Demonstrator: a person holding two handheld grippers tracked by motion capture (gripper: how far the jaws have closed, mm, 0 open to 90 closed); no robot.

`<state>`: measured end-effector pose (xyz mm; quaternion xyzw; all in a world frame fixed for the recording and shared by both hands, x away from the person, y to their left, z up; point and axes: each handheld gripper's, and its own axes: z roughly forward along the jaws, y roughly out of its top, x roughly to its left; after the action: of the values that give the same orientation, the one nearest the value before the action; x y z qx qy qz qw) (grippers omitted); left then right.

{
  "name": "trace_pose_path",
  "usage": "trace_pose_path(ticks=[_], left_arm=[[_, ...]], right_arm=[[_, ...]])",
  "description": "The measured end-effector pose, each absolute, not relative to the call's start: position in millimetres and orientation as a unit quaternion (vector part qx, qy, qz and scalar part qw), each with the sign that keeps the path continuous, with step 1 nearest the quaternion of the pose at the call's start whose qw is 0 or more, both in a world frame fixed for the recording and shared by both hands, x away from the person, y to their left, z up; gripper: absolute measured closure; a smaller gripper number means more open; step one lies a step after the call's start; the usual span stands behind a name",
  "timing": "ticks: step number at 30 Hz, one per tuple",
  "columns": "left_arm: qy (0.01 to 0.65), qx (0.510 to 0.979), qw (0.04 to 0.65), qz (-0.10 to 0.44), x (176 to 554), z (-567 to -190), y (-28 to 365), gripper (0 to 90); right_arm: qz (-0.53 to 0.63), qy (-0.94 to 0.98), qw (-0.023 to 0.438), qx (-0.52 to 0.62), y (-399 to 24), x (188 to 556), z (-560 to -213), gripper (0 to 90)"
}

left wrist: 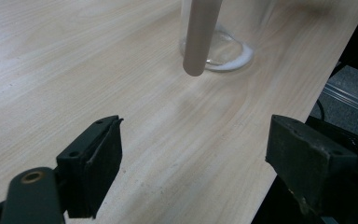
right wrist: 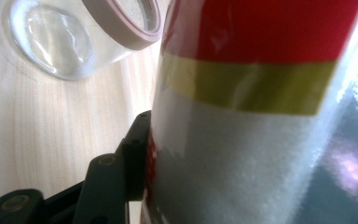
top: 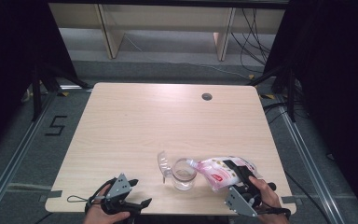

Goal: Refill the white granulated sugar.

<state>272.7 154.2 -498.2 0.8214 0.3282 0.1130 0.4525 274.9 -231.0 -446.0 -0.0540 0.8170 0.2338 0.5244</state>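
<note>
A clear glass jar stands near the table's front edge, its hinged clear lid swung open to the left. My right gripper is shut on a plastic bag of white granules with a red and yellow label. The bag lies tilted, its spout end at the jar's mouth. In the right gripper view the bag sits close up against one black finger, and the jar with its beige rim lies beyond. My left gripper rests open at the front left, with nothing between its jaws; the jar's base is ahead of it.
The light wooden table has a round cable hole at the back right. Its front edge runs just under both hands. Black stands and cables flank the table, with wooden furniture legs on the floor beyond.
</note>
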Motion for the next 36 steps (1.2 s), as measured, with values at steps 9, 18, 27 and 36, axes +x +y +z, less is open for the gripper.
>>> trace_pose_path(ticks=[9,18,27,36], left_arm=[[0.315,0.828,0.448,0.118,274.4,-498.0,155.3,18.1],[0.326,0.823,0.452,0.114,273.2,-497.7,154.7,18.1],[0.320,0.823,0.454,0.116,273.3,-497.9,154.8,18.7],[0.315,0.827,0.450,0.118,274.2,-497.1,155.5,18.7]], right_arm=[[0.217,0.823,0.523,-0.050,-227.8,273.9,-450.6,50.4],[0.178,0.815,0.543,-0.097,-225.5,276.1,-447.6,50.5],[0.159,0.816,0.549,-0.088,-224.3,272.4,-450.5,50.6],[0.136,0.808,0.557,-0.132,-217.3,273.0,-448.5,50.8]])
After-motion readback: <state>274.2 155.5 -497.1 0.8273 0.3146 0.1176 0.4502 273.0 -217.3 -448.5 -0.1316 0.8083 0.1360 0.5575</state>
